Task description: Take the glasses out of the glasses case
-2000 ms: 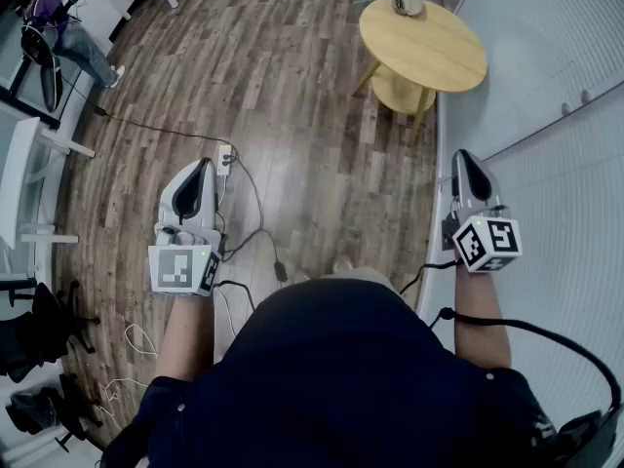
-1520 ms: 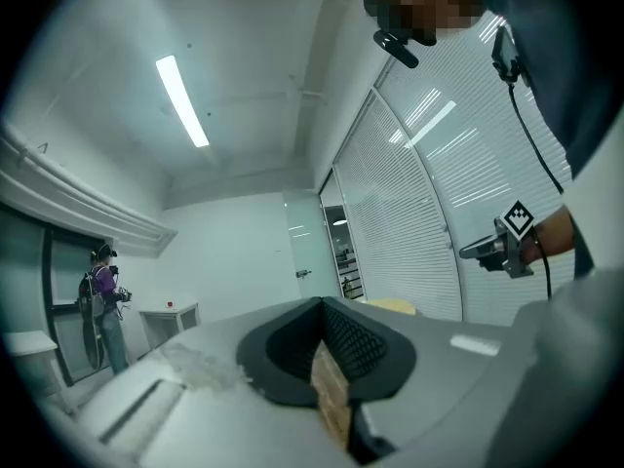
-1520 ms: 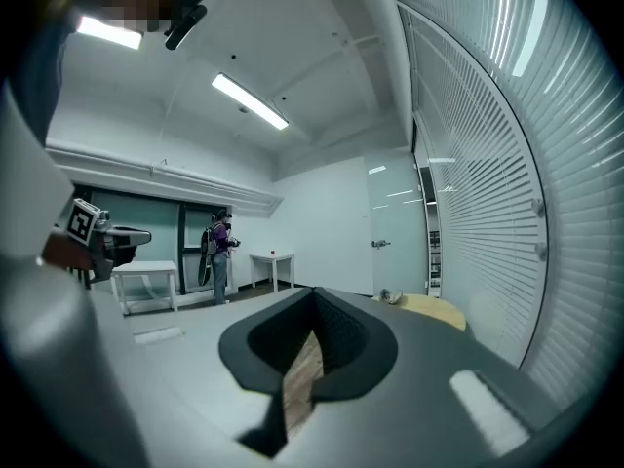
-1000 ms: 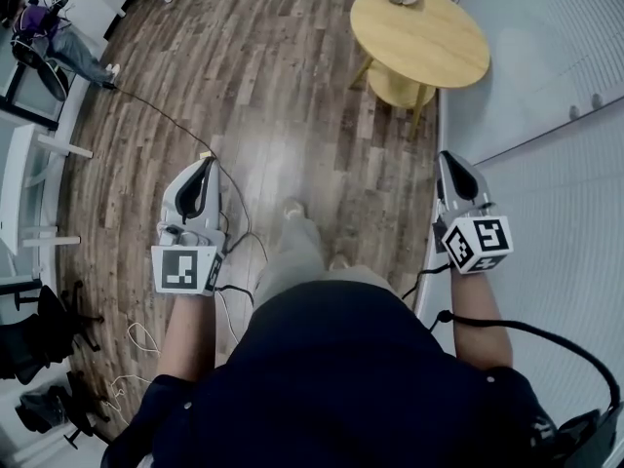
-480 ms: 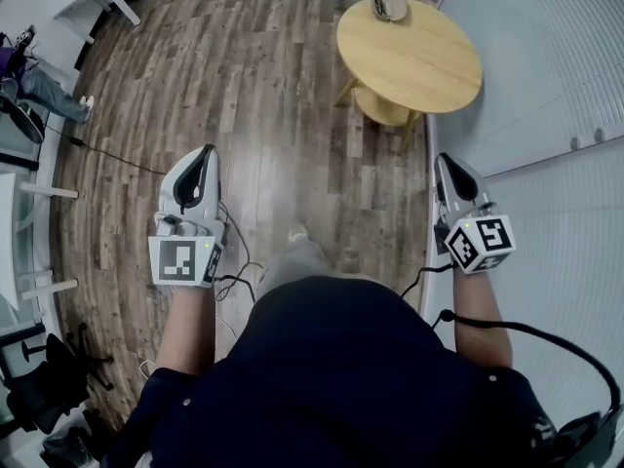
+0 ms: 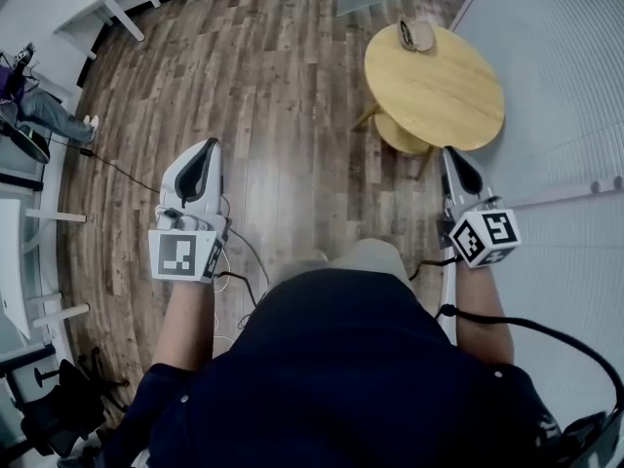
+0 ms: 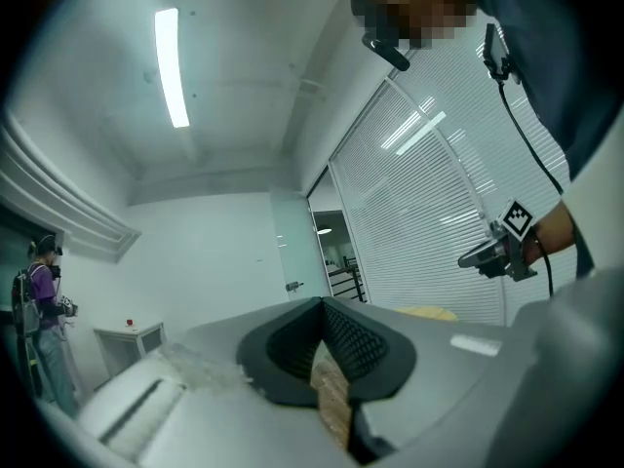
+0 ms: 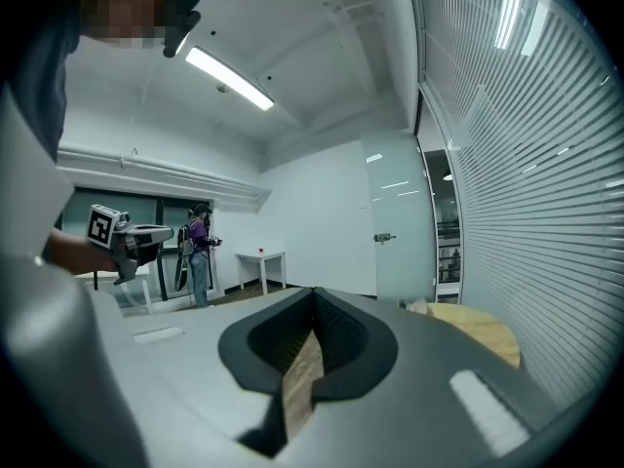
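Observation:
The glasses case (image 6: 417, 35), a small tan and grey oval, lies near the far edge of the round wooden table (image 6: 458, 86). Whether it holds glasses cannot be seen from here. My left gripper (image 6: 202, 160) hangs over the wood floor, well left of the table, shut with nothing in it. My right gripper (image 6: 458, 161) is also shut and empty, its tip just short of the table's near edge. In the left gripper view the jaws (image 7: 321, 303) meet at their tips. The right gripper view shows the same (image 8: 314, 292), with the table (image 8: 485, 331) to the right.
A lower shelf (image 6: 400, 135) sits under the tabletop. White blinds (image 6: 575, 115) line the right side. Cables (image 6: 239, 252) trail over the floor (image 6: 283, 96). White desks (image 6: 97, 3) stand at the far left, where another person (image 8: 198, 252) stands. A glass door (image 8: 400, 222) lies ahead.
The person has walked toward the round table, which now sits closer and further right in view. Both grippers stayed shut and level; the right one has come up to the table's edge.

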`<state>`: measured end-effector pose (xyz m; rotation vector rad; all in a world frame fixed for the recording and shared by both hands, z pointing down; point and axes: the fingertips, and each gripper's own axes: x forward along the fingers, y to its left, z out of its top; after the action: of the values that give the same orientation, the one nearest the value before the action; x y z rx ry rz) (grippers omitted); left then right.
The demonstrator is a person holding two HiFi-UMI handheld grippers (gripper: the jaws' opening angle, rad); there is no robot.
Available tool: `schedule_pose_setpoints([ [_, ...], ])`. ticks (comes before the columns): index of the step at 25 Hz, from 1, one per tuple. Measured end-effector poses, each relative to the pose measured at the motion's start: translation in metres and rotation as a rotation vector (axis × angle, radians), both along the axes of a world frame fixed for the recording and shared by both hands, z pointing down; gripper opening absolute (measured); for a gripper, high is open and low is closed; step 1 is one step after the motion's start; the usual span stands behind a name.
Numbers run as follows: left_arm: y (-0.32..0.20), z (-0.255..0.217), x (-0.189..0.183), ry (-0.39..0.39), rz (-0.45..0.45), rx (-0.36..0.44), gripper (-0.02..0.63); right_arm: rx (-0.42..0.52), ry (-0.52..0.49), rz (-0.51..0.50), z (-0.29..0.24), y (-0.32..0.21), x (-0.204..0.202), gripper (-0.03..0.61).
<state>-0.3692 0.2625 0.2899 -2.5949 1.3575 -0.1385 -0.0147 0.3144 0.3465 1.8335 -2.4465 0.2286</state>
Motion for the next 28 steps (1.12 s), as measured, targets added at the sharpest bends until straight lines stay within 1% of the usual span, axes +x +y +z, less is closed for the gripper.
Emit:
schedule_pose_setpoints([
  [2, -0.021, 0.003, -0.009, 0.011, -0.016, -0.015, 0.005, -0.004, 0.007, -0.009, 0.001, -0.016, -0.009, 0.009],
  [4, -0.037, 0.003, -0.013, 0.025, -0.006, -0.020, 0.005, -0.025, 0.018, -0.015, 0.003, -0.029, -0.013, 0.009],
  [6, -0.051, 0.006, -0.011, 0.030, 0.002, -0.022, 0.005, -0.044, 0.016, -0.009, 0.007, -0.042, -0.009, 0.009],
  [9, -0.077, 0.012, -0.012, 0.035, -0.002, -0.033, 0.005, -0.048, 0.013, 0.000, 0.010, -0.067, -0.005, 0.009],
  [12, -0.107, 0.014, -0.010, 0.034, -0.009, -0.037, 0.005, -0.049, 0.014, 0.001, 0.012, -0.101, -0.001, 0.009],
  [15, -0.144, 0.015, -0.001, 0.026, -0.016, -0.045, 0.005, -0.052, -0.003, 0.011, 0.019, -0.141, 0.013, 0.009],
  [17, -0.170, 0.016, 0.010, 0.009, -0.008, -0.052, 0.005, -0.056, -0.018, 0.018, 0.026, -0.168, 0.027, 0.009],
  [20, -0.210, 0.022, 0.035, -0.025, 0.000, -0.063, 0.005, -0.071, -0.044, 0.035, 0.046, -0.206, 0.057, 0.009],
  [23, -0.265, 0.016, 0.057, -0.057, -0.002, -0.063, 0.005, -0.095, -0.089, 0.061, 0.061, -0.253, 0.084, 0.009],
  [26, -0.328, 0.003, 0.086, -0.064, 0.022, -0.079, 0.005, -0.111, -0.117, 0.070, 0.064, -0.306, 0.103, 0.009],
  [28, -0.364, -0.003, 0.110, -0.059, 0.057, -0.090, 0.005, -0.113, -0.111, 0.061, 0.064, -0.338, 0.113, 0.009],
])
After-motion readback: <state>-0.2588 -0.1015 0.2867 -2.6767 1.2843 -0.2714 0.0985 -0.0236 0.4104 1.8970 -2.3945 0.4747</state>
